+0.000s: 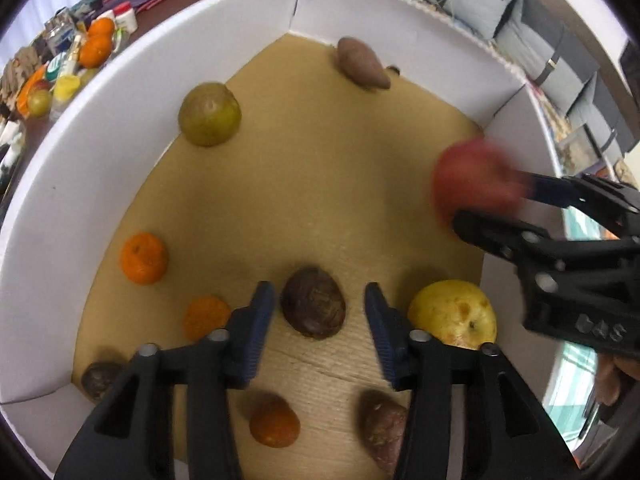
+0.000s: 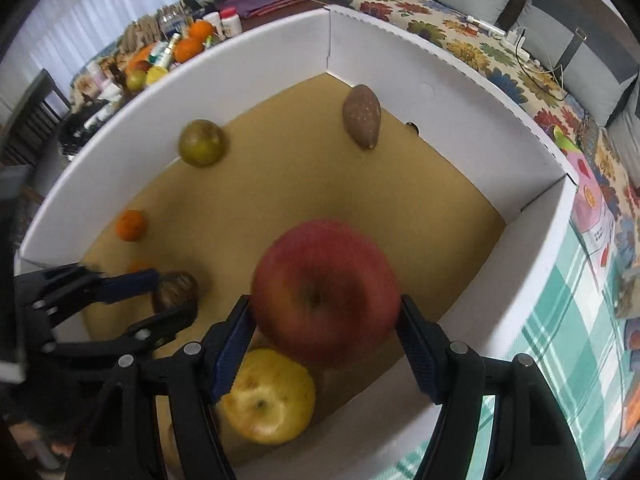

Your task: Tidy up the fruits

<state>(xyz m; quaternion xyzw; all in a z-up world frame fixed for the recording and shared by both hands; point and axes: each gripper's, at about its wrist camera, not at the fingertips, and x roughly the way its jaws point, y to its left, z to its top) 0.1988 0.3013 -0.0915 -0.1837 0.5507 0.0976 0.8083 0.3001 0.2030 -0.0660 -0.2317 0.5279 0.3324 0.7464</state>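
A white-walled box [image 1: 80,184] [image 2: 420,80] with a brown floor holds several fruits. My right gripper [image 2: 326,316] is shut on a red apple [image 2: 326,294] and holds it above the floor; the apple looks blurred in the left wrist view [image 1: 476,178]. A yellow apple [image 2: 268,396] [image 1: 454,314] lies just below it. My left gripper [image 1: 320,312] is open, its fingers either side of a dark brown round fruit [image 1: 313,307] [image 2: 175,290] without touching it.
In the box lie a green round fruit [image 1: 209,114], a brown pointed fruit [image 1: 360,63], an orange [image 1: 143,258], two smaller orange fruits [image 1: 206,316] and more dark fruits [image 1: 382,428]. Outside, bottles and oranges [image 2: 188,46] crowd a table. A checked cloth [image 2: 580,320] lies to the right.
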